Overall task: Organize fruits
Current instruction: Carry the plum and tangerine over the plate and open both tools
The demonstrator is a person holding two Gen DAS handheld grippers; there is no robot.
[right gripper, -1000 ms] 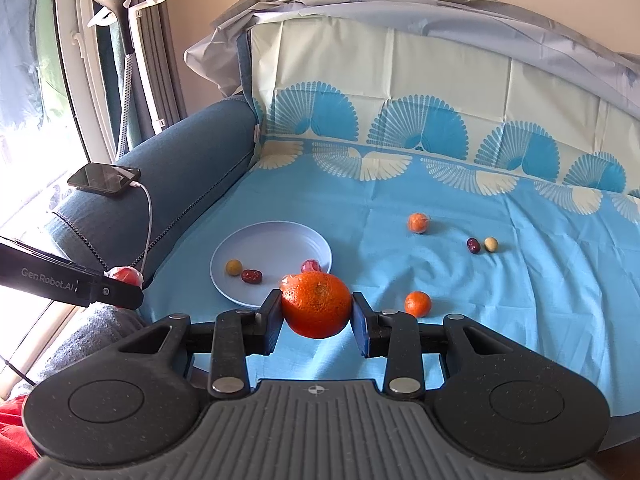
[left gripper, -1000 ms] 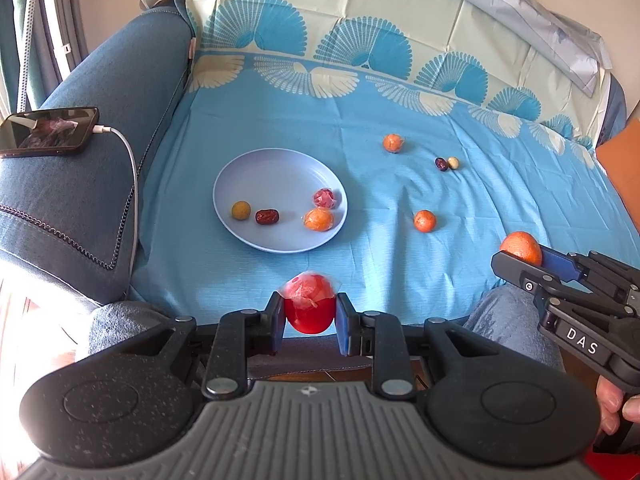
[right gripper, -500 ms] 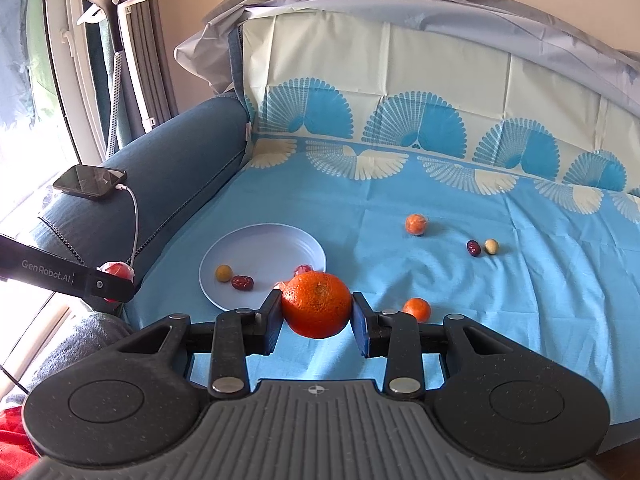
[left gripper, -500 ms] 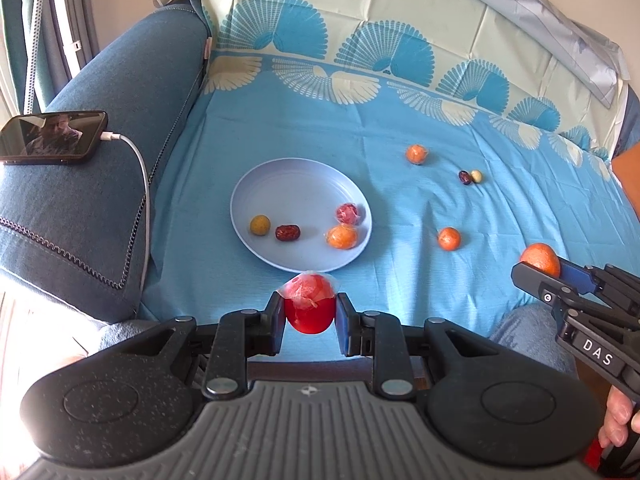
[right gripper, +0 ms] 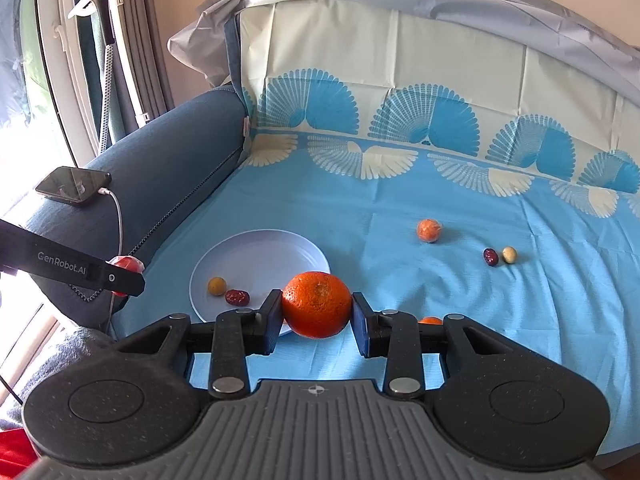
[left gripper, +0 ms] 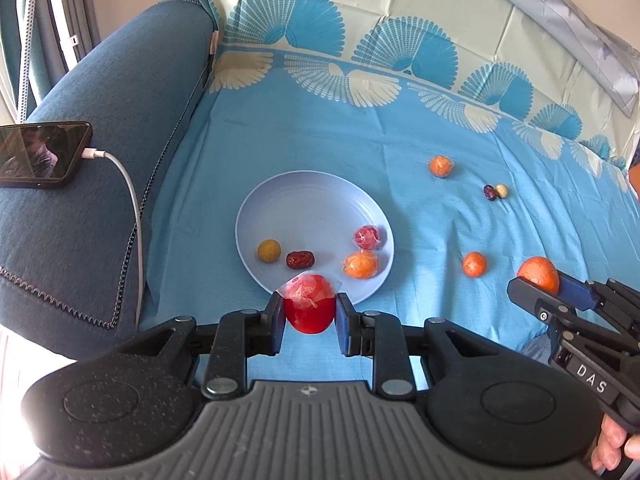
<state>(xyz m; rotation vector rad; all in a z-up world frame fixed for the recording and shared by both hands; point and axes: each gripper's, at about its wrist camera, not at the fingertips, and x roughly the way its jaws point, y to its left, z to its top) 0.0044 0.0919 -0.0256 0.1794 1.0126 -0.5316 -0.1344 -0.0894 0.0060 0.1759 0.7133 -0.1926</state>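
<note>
Fruits: red wrapped fruit [left gripper: 309,307] pinched in left gripper [left gripper: 309,316] just above near rim of plate [left gripper: 304,200], big orange [right gripper: 317,305] clamped in right gripper [right gripper: 317,316] nearby, both prob. headed for plate w/ others.

One plate [left gripper: 280,196], two hand-held grippers [left gripper: 309,316], one phone [left gripper: 40,154].

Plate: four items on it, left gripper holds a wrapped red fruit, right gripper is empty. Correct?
Not quite: the right gripper is not empty; it is shut on a large orange, as the right wrist view shows. The plate does hold four items, and the left gripper holds the wrapped red fruit.
</note>
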